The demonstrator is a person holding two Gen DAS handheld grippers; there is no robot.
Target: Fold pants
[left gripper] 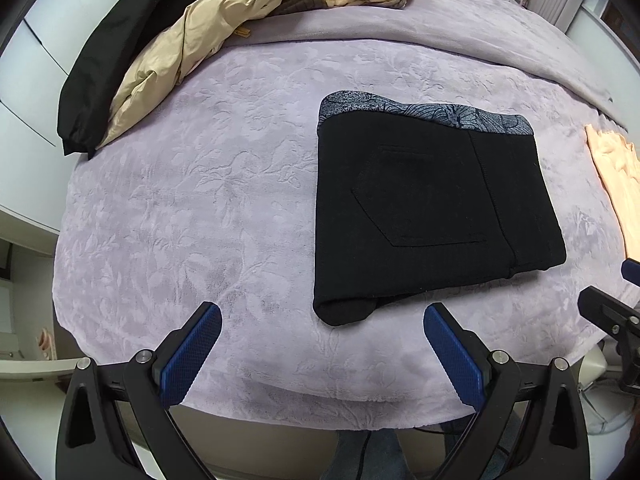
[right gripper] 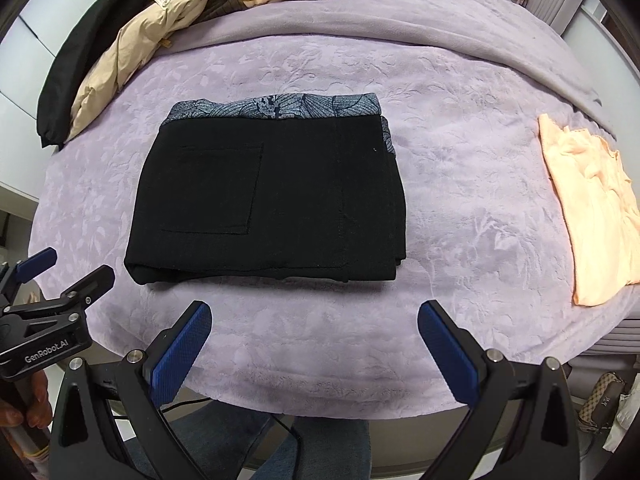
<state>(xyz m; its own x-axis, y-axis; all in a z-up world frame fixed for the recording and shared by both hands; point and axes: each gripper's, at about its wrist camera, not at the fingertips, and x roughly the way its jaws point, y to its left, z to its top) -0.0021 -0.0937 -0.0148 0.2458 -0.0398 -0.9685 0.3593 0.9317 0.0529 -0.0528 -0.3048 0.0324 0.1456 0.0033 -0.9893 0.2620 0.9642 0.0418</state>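
A: Your left gripper (left gripper: 322, 318) hung spread wide at the blanket's (left gripper: 180, 208) near edge, bare blanket to its left.

B: And your right gripper (right gripper: 314, 316), equally spread, faced the black pants (right gripper: 264, 200), folded square mid-blanket, patterned waistband far.

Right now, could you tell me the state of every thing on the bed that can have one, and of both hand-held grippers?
Black fabric pants with patterned grey waistband: folded into a flat rectangle, lying free.
Peach cloth garment: folded, lying right of the pants.
Beige padded jacket: crumpled, unfolded.
Left hand-held gripper: open, holding nothing.
Right hand-held gripper: open, holding nothing.
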